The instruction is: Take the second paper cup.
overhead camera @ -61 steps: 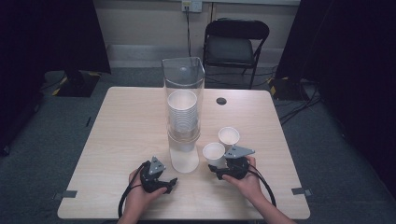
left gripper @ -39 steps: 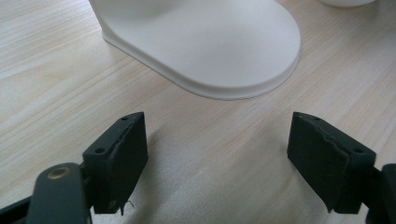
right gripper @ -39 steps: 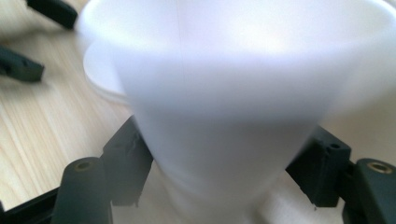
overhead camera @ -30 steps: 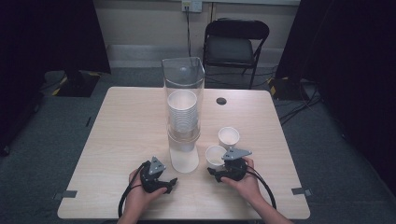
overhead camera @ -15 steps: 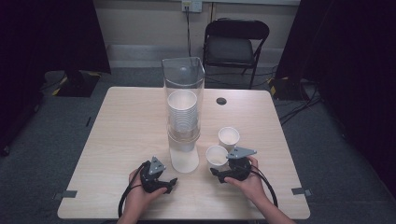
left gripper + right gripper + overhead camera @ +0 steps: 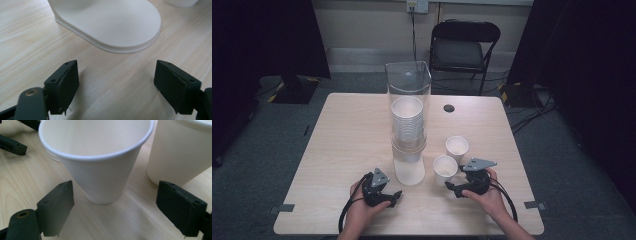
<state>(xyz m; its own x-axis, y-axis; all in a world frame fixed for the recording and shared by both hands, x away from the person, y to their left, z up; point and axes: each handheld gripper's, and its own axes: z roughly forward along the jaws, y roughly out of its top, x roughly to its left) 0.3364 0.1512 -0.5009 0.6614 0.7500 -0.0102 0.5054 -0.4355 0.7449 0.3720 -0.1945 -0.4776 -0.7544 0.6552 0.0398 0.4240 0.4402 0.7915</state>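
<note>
A white paper cup [image 6: 100, 157] stands upright on the table just ahead of my right gripper [image 6: 115, 207]. That gripper's jaws have just been opening; they are wide apart and touch nothing. From above, this cup [image 6: 445, 168] sits left of the right gripper [image 6: 452, 189], with a second cup [image 6: 457, 148] behind it. A clear dispenser tube [image 6: 408, 85] holds a stack of cups [image 6: 407, 120] on a white base [image 6: 409, 171]. My left gripper [image 6: 116, 85] is open, low over the wood, facing that base [image 6: 112, 22]. It lies near the front edge [image 6: 393, 197].
The second cup [image 6: 180, 147] stands close to the right of the near one. A small black disc [image 6: 449, 108] lies on the table [image 6: 347, 135] behind the dispenser. A black folding chair [image 6: 464, 45] stands beyond the far edge. Cables trail from both grippers toward the front edge.
The right gripper's jaws spread off the near cup, leaving it standing, and the hand drew back a little to the right. The left gripper stayed put.
</note>
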